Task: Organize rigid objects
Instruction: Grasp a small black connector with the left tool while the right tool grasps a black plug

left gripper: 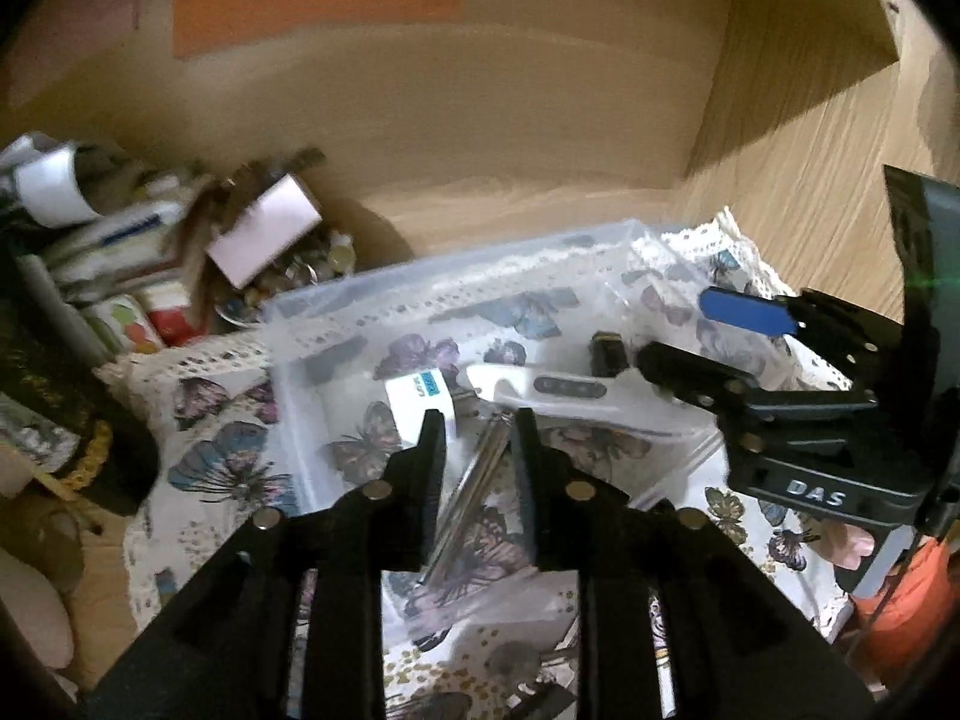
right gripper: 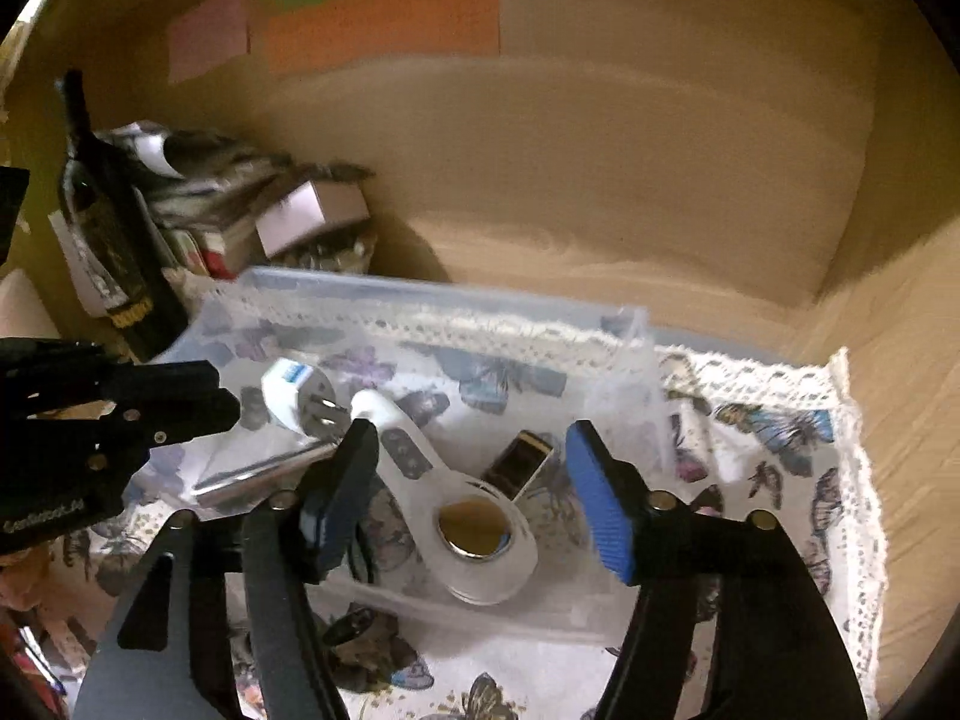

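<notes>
A clear plastic bin [left gripper: 336,306] [right gripper: 624,324] sits on a butterfly-print cloth. Inside lie a white handheld device with a round lens [right gripper: 474,528] [left gripper: 558,387], a white plug adapter [right gripper: 297,393] [left gripper: 417,396], a small dark rectangular item [right gripper: 519,462] [left gripper: 606,354] and a silver metal rod [left gripper: 474,480] [right gripper: 258,471]. My left gripper [left gripper: 474,426] is narrowly open, its fingers either side of the rod, not clamping it. My right gripper [right gripper: 468,438] is open wide over the white device, with blue pads [right gripper: 600,498], and shows in the left wrist view [left gripper: 708,330].
A dark bottle [right gripper: 108,228], stacked boxes and a pink-white box [right gripper: 312,213] crowd the back left corner. Wooden walls enclose the back and right. Coloured sticky notes [right gripper: 384,24] hang on the back wall. The lace-edged cloth [right gripper: 780,420] extends right of the bin.
</notes>
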A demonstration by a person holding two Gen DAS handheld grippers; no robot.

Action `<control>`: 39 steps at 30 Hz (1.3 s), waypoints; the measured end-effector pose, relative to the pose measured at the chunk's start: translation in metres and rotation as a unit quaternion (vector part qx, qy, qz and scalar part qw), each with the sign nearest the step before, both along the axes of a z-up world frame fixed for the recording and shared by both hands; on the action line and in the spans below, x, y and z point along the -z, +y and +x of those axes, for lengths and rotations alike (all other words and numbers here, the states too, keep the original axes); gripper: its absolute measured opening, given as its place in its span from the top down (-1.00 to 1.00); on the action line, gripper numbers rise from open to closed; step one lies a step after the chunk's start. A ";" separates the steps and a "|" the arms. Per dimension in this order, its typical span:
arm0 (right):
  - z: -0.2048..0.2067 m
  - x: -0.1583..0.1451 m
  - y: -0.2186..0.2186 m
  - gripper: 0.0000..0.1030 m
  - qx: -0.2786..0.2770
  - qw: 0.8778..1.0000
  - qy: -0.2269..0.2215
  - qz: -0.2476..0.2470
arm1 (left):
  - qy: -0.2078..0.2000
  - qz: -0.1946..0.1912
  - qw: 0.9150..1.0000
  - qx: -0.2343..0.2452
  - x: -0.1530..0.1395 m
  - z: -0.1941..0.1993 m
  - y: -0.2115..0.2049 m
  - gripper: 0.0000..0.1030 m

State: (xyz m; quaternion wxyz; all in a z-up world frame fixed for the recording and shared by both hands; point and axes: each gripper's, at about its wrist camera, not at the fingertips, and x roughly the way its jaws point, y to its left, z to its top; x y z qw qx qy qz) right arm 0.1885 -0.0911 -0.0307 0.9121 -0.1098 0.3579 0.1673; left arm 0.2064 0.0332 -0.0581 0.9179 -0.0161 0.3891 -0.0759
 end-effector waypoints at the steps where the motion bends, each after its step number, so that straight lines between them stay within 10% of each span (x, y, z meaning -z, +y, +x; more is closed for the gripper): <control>1: -0.004 -0.005 0.000 -0.28 -0.001 1.000 -0.008 0.000 | -0.008 0.001 1.000 -0.003 -0.005 -0.005 0.001 0.43; 16: -0.079 -0.031 -0.008 -0.60 -0.014 0.997 -0.066 0.030 | -0.061 0.014 0.997 -0.044 -0.027 -0.080 0.016 -0.66; 29: -0.093 0.029 -0.013 -0.59 -0.029 0.999 0.024 0.020 | 0.046 0.025 0.998 -0.022 0.055 -0.098 0.005 -0.64; 39: -0.090 0.053 0.002 -0.45 -0.059 0.995 0.076 0.014 | 0.077 0.028 0.996 0.022 0.077 -0.099 -0.015 -0.19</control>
